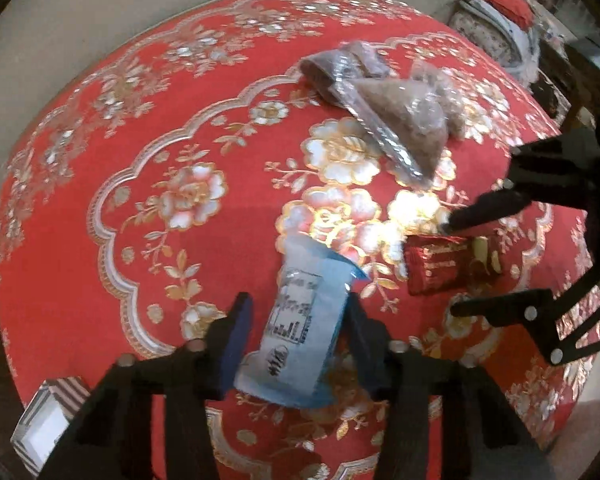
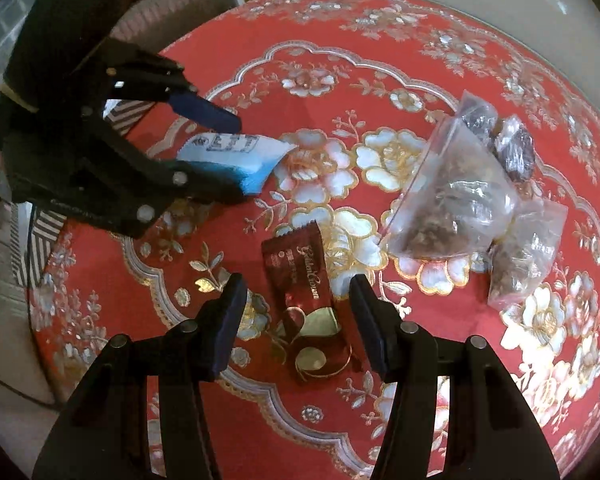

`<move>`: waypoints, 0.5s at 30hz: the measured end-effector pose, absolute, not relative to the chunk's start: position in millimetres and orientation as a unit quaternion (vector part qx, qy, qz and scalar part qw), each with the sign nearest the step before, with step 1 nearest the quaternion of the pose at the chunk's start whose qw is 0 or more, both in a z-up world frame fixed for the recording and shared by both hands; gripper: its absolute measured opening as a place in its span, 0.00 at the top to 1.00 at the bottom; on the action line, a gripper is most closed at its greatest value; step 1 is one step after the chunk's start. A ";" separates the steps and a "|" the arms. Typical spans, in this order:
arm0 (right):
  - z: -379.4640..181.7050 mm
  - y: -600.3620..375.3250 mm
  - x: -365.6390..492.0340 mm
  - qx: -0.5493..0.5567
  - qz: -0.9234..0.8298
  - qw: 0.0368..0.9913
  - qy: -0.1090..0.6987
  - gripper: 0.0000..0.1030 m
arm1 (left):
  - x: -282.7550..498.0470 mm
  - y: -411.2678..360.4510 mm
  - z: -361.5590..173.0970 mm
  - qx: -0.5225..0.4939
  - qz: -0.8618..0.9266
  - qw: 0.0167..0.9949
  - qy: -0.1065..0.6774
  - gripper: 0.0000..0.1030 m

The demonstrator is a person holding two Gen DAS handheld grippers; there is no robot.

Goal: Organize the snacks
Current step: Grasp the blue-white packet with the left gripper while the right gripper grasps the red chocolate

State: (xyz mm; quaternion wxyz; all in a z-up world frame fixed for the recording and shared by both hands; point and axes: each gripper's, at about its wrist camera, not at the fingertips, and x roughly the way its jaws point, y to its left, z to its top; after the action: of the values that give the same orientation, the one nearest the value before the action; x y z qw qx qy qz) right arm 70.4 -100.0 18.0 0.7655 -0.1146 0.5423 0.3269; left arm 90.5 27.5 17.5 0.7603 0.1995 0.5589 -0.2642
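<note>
A pale blue snack packet lies on the red floral tablecloth. My left gripper points down over it and is shut on it, one pad at its lower left corner and the other on its right edge. In the right wrist view the same blue packet sits between the left gripper's fingers. A dark red chocolate packet lies flat between the pads of my right gripper, which is open with cloth showing on both sides. The left wrist view shows that red packet inside the right gripper.
Clear zip bags of brown snacks lie in a loose heap at the far right of the round table, also seen as clear bags. A striped box stands at the table's near left edge. A red-cushioned seat stands beyond the table.
</note>
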 end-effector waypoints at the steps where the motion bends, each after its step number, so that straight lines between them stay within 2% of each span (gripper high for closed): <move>1: 18.3 -98.6 69.3 -0.127 0.324 0.767 0.540 0.54 | 92.1 30.4 18.1 0.195 -0.256 0.764 0.559 0.71; 2: 17.7 -98.2 70.5 -0.136 0.318 0.768 0.539 0.63 | 93.8 34.8 19.1 0.180 -0.252 0.765 0.565 0.71; 5: 18.1 -105.3 71.3 -0.123 0.311 0.768 0.545 0.74 | 92.4 44.1 19.7 0.150 -0.243 0.767 0.574 0.73; 15: 29.1 -116.3 56.8 -0.089 0.303 0.783 0.536 0.81 | 67.4 69.8 35.4 0.081 -0.171 0.796 0.576 0.73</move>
State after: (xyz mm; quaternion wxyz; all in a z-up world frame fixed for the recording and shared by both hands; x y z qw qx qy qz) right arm 56.8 -116.3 29.1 0.7833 -0.0889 0.5356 0.3028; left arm 67.4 69.8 35.4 0.7955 0.0813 0.5756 -0.1712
